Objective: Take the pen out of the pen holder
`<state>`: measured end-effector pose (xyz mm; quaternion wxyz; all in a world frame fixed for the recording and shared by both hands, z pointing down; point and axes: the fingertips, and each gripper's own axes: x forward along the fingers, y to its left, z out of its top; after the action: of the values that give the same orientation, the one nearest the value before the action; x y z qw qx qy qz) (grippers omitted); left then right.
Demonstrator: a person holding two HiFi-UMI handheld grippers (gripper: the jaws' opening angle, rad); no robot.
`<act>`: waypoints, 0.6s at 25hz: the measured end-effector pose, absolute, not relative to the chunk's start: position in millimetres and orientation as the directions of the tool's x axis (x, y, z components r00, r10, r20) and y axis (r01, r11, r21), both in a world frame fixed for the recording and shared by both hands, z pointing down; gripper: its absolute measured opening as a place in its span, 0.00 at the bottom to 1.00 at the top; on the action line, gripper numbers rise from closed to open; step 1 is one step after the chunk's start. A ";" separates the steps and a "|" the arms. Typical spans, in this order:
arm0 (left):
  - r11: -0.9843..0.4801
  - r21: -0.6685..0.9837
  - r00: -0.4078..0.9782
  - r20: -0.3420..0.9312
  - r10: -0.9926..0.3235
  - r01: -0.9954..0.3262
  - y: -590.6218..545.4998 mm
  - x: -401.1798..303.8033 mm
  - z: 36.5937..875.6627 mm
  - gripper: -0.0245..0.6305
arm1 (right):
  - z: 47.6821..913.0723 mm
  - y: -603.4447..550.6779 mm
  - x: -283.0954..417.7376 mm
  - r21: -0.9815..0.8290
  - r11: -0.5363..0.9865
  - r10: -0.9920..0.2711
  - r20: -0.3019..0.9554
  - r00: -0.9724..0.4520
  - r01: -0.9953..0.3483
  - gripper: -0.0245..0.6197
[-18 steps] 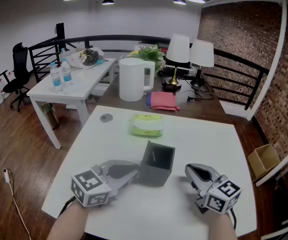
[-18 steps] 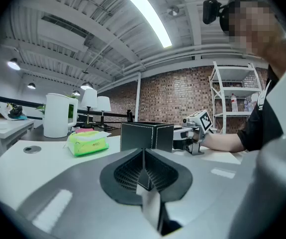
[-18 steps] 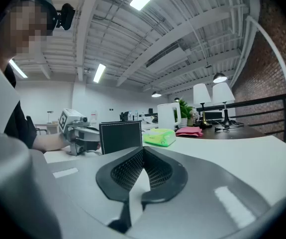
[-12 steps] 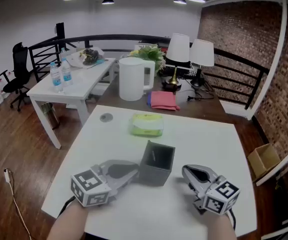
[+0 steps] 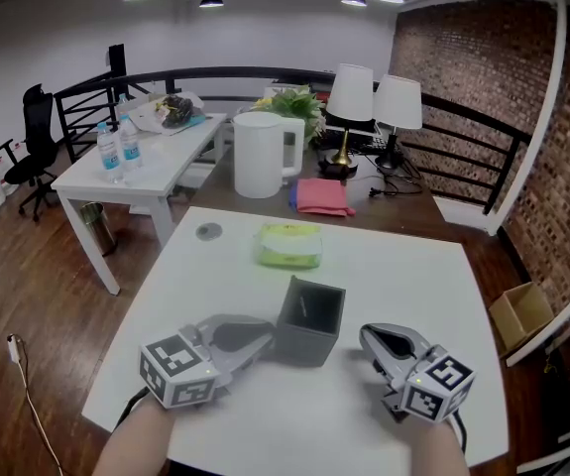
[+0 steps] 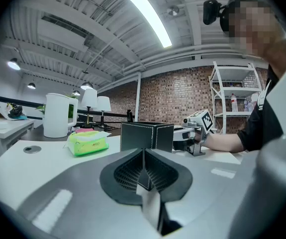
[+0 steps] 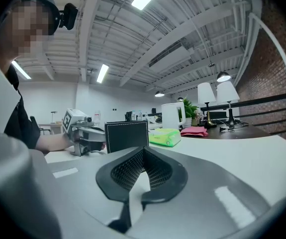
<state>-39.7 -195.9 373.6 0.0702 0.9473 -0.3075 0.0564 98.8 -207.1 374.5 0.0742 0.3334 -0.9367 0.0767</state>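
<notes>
The pen holder (image 5: 311,320) is a dark grey square box, standing upright on the white table (image 5: 413,276) between my two grippers. A thin pale sliver inside its opening may be the pen (image 5: 303,308); the rest is hidden by the walls. My left gripper (image 5: 263,339) is shut and empty, its tip at the holder's left side. My right gripper (image 5: 367,337) is shut and empty too, a short way right of the holder. The left gripper view has the holder (image 6: 146,136) beyond the closed jaws (image 6: 143,168). The right gripper view has it (image 7: 126,135) ahead too.
A green tissue pack (image 5: 289,246) lies behind the holder and a small round disc (image 5: 208,232) sits at the far left of the table. On the desk beyond stand a white jug (image 5: 261,156), a pink cloth (image 5: 322,197) and two lamps (image 5: 352,95).
My right gripper has edged slightly left, toward the holder. The left gripper and the holder have kept still.
</notes>
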 end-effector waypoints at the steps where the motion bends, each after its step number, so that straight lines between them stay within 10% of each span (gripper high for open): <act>1: -0.801 0.099 0.805 0.150 -0.575 -0.590 -196.0 -39.5 373.5 0.06 | 374.5 -206.8 98.7 -0.094 0.768 -0.610 0.189 -0.769 -0.633 0.06; 15: -0.803 0.098 0.806 0.150 -0.573 -0.588 -196.2 -38.6 373.6 0.06 | 295.0 -210.7 76.5 0.185 0.828 -0.555 0.141 -0.820 -0.529 0.15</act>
<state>-38.6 -196.2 373.6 0.0699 0.9477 -0.3063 0.0568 76.5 -210.7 295.0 0.0948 0.2847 -0.9514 -0.0691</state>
